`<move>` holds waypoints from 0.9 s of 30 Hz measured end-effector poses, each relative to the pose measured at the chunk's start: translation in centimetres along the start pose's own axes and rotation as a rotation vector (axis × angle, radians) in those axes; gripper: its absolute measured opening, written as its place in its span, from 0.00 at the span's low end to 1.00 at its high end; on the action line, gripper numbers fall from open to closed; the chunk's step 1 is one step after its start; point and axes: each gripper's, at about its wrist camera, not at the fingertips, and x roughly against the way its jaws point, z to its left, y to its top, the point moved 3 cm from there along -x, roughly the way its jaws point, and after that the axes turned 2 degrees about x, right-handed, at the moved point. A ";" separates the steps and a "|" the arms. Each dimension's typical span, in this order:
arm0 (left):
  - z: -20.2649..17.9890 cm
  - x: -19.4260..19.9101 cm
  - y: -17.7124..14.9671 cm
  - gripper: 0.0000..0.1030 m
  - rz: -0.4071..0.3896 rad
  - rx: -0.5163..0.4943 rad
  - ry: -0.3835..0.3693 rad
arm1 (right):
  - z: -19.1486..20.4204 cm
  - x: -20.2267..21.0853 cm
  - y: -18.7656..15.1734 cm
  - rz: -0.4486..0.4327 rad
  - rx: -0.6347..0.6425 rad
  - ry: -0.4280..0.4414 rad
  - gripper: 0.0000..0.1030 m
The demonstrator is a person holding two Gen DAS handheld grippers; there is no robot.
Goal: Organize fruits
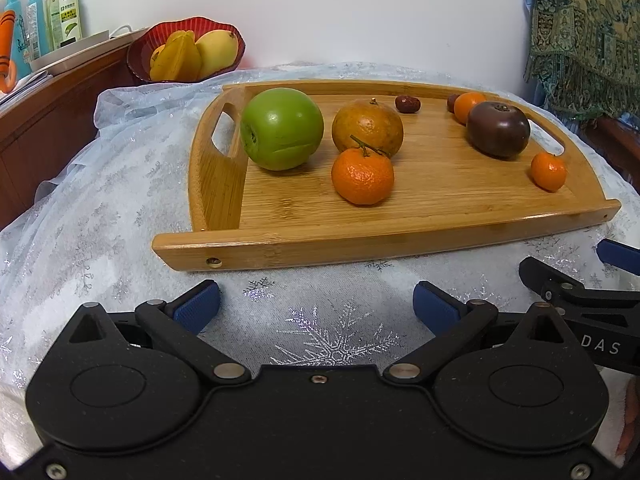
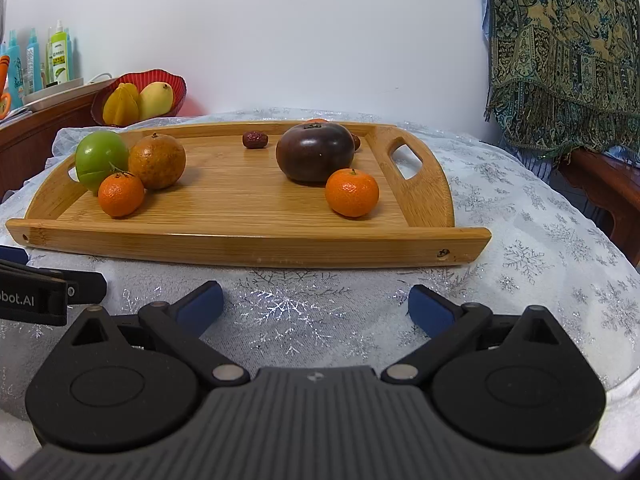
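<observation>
A bamboo tray (image 1: pixel 400 236) (image 2: pixel 240 246) lies on the snowflake cloth. On it sit a green apple (image 1: pixel 281 128) (image 2: pixel 100 159), a brownish orange (image 1: pixel 367 128) (image 2: pixel 157 161), a stemmed mandarin (image 1: pixel 362 176) (image 2: pixel 121 194), a dark purple fruit (image 1: pixel 498 129) (image 2: pixel 315 152), a small mandarin (image 1: pixel 548 171) (image 2: pixel 351 192), another mandarin (image 1: pixel 466 106) behind the purple fruit, and a red date (image 1: pixel 407 104) (image 2: pixel 254 139). My left gripper (image 1: pixel 317 306) is open and empty, short of the tray's front rim. My right gripper (image 2: pixel 316 302) is open and empty, likewise in front of the tray.
A red bowl (image 1: pixel 140 60) (image 2: pixel 178 88) with a starfruit and a mango stands at the back left beside a wooden counter holding several bottles (image 1: pixel 68 8). A patterned shawl (image 2: pixel 560 52) hangs at the right over a wooden edge.
</observation>
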 end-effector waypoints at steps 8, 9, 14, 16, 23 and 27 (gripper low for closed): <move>0.1 0.0 0.0 1.00 -0.004 0.006 0.003 | 0.0 0.0 0.0 -0.001 0.001 0.000 1.00; 0.1 0.0 0.0 1.00 -0.004 0.007 0.003 | 0.0 0.0 0.0 -0.001 0.001 -0.001 1.00; 0.1 -0.1 0.0 1.00 -0.004 0.007 0.003 | 0.0 0.0 0.0 -0.001 0.002 -0.001 1.00; 0.1 -0.1 0.0 1.00 -0.004 0.007 0.004 | 0.0 0.0 0.0 -0.001 0.001 -0.001 1.00; 0.2 -0.2 0.1 1.00 -0.003 0.008 0.007 | 0.0 0.0 0.0 -0.001 0.001 -0.001 1.00; 0.2 -0.2 0.1 1.00 -0.003 0.009 0.006 | 0.0 0.0 0.0 -0.001 0.002 -0.001 1.00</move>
